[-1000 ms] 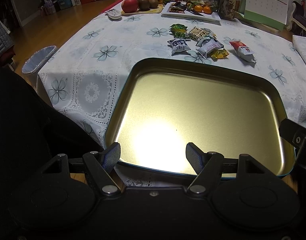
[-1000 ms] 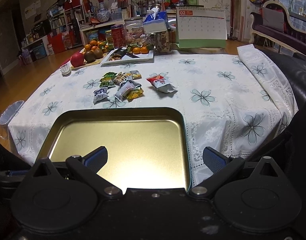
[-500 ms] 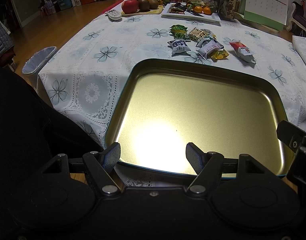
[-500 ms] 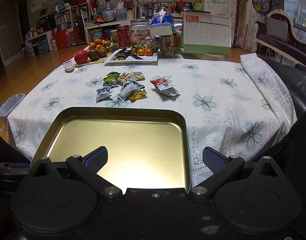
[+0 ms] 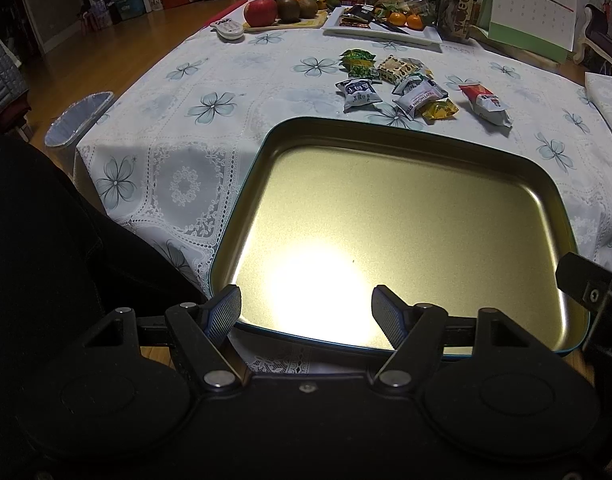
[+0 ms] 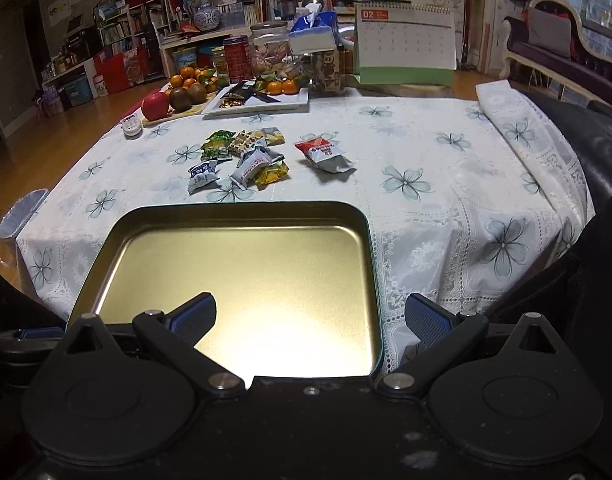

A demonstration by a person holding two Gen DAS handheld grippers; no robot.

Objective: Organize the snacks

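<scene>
An empty gold metal tray [image 5: 405,148] with a dark rim lies on the near part of the flowered tablecloth; it also shows in the right wrist view [image 6: 154,216]. Several small snack packets [image 5: 405,84] lie in a loose cluster beyond the tray, also seen in the right wrist view [image 6: 242,156]. A red and white packet [image 5: 485,104] lies apart to their right [image 6: 321,154]. My left gripper [image 5: 307,312] is open and empty over the tray's near edge. My right gripper [image 6: 309,316] is open and empty over the tray's near right corner.
At the table's far side stand a board with an apple and other fruit [image 6: 174,100], a white plate [image 6: 258,102], jars, a red can [image 6: 238,60] and a desk calendar [image 6: 403,50]. A bin [image 5: 80,118] stands on the floor at the left. A dark sofa [image 6: 601,140] is at the right.
The right wrist view has risen and tilted slightly, so the tray and snacks sit lower in it. The left gripper has barely moved. Both grippers stay open.
</scene>
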